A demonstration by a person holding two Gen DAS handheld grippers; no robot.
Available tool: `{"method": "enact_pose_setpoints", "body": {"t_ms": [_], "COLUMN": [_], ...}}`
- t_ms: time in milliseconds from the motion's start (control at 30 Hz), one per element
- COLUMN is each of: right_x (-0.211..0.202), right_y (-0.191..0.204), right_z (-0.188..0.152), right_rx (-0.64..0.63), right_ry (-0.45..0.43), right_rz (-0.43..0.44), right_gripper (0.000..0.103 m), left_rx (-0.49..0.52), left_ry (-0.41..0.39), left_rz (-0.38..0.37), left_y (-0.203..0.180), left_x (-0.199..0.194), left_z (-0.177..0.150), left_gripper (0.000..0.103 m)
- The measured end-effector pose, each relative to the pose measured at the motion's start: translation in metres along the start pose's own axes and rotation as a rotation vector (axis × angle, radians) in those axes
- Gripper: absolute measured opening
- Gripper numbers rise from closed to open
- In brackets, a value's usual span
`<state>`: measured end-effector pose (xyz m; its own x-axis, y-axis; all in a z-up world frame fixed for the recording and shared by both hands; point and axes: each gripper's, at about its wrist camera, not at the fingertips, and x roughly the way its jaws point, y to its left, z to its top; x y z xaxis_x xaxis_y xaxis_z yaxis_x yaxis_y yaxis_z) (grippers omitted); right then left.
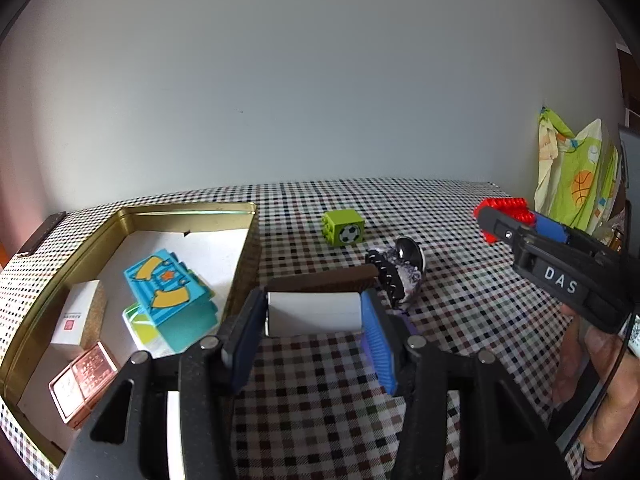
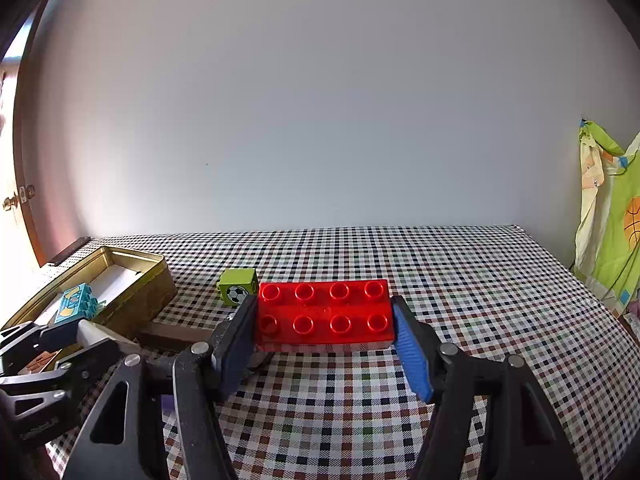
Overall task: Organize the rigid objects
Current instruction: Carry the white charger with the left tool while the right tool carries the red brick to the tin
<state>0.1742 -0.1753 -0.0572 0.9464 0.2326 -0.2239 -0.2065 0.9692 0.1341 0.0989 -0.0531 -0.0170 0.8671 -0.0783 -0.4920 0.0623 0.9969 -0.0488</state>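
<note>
My left gripper [image 1: 314,316] is shut on a white box [image 1: 314,313] with a brown top, held above the checked cloth just right of the gold tin [image 1: 192,210]. The tin holds a blue toy block [image 1: 168,284], a white carton [image 1: 80,314], a copper-coloured bar [image 1: 82,384] and a green-yellow piece [image 1: 140,326]. My right gripper [image 2: 324,320] is shut on a red studded brick [image 2: 324,314], raised over the table; it also shows in the left wrist view [image 1: 506,210]. A green football cube [image 1: 343,227] sits mid-table.
A black claw hair clip [image 1: 386,276] and a shiny round object on purple fabric [image 1: 410,254] lie right of the white box. A green patterned cloth [image 1: 576,172] hangs at the right edge. The wall stands behind the table.
</note>
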Motion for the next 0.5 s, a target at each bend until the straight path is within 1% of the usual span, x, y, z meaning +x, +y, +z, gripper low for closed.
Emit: {"method": "enact_pose_setpoints", "body": {"t_ms": [300, 500], "right_x": [-0.008, -0.016], "right_y": [-0.002, 0.001], "right_z": [-0.003, -0.004], "right_rx": [0.009, 0.005], "right_ry": [-0.015, -0.038], "right_rz": [0.020, 0.035], "right_gripper": [0.066, 0.066], "left_rx": [-0.007, -0.017], "left_ry": [-0.059, -0.084], "left_rz": [0.039, 0.053], "left_y": [0.004, 0.007], "left_x": [-0.018, -0.025], "left_z": [-0.006, -0.008], "left_gripper": [0.048, 0.048]}}
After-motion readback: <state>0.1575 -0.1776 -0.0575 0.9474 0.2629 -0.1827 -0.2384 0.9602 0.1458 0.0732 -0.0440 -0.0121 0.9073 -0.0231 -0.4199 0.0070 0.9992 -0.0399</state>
